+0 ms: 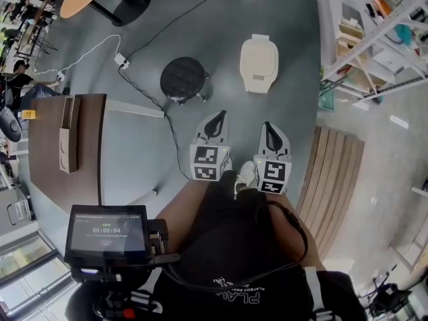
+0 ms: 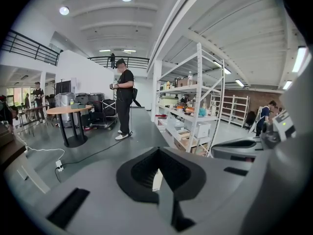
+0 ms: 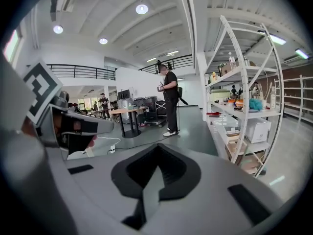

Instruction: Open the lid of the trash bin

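The trash bin (image 1: 259, 63) is cream-coloured with its lid down, standing on the grey floor ahead of me. Both grippers are held side by side close to my body, well short of the bin, pointing roughly level across the room. My left gripper (image 1: 216, 120) has its jaws pressed together on nothing; in its own view the left gripper (image 2: 159, 153) shows only a thin slit. My right gripper (image 1: 271, 132) is likewise shut and empty, seen from behind as the right gripper (image 3: 157, 152). The bin does not show clearly in either gripper view.
A black round stool (image 1: 184, 79) stands left of the bin, with a cable and power strip (image 1: 122, 61) beyond it. A brown table (image 1: 63, 149) is at my left, wooden boards (image 1: 334, 172) at my right, shelving (image 1: 374, 32) at far right. A person (image 3: 170, 101) stands in the distance.
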`<state>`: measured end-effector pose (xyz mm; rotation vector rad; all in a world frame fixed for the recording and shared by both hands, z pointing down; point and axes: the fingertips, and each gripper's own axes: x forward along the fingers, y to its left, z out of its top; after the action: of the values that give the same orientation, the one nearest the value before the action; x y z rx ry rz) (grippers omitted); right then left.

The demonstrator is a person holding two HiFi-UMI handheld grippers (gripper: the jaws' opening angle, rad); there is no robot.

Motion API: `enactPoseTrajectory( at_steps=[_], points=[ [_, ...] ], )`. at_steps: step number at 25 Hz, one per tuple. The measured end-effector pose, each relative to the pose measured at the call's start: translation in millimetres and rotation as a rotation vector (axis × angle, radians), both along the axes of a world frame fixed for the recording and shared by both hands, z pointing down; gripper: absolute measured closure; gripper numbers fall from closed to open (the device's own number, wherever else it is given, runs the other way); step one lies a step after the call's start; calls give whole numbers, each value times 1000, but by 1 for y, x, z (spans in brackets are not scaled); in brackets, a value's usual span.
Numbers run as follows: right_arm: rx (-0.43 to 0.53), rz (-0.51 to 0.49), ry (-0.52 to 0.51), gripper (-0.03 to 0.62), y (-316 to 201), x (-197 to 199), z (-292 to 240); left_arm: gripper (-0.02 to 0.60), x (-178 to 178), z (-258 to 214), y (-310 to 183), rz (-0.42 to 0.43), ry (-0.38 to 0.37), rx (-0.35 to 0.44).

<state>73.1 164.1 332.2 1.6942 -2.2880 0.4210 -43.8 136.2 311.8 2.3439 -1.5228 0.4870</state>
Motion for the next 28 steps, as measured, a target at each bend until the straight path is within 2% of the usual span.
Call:
enactPoseTrajectory(
  at_steps=[10,22,28],
  points=[
    [40,41,14,597,-14,15,-9,583,23,-6,-7,25,29,5],
    [-7,57,50,597,-104,26,4,583,12,5,-89,27,48,-15],
    [-45,57,54,597,-141,9,10,583,1,9,-131,30,33,-19]
  ],
)
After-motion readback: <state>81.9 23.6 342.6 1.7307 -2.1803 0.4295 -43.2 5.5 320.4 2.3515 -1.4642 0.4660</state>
